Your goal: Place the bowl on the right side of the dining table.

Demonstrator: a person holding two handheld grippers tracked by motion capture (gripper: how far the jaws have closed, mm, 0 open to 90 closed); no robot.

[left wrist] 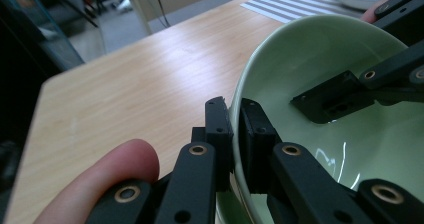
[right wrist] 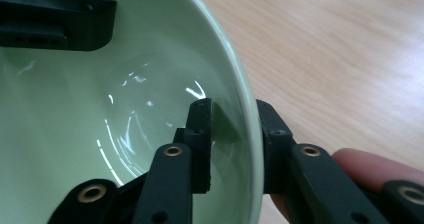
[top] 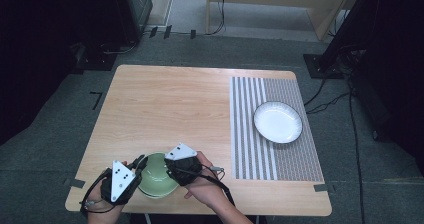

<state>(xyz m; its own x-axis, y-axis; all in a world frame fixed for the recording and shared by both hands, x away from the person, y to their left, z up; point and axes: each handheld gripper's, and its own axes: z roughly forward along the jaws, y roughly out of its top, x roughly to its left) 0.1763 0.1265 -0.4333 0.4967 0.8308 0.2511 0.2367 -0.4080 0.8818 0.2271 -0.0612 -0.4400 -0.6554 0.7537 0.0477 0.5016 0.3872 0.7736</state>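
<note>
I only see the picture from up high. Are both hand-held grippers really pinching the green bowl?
Observer: The left hand-held gripper is. In its own view the jaws squeeze the rim of the green bowl, one inside and one outside.
Operator: And the other one?
Observer: The right hand-held gripper has the rim between its jaws too, but the inner jaw seems to stand a little off the bowl's wall, so it isn't pinching.
Operator: Is there anything in the bowl?
Observer: No. Up close the inside is bare shiny glaze, with just the inner jaws reaching in.
</note>
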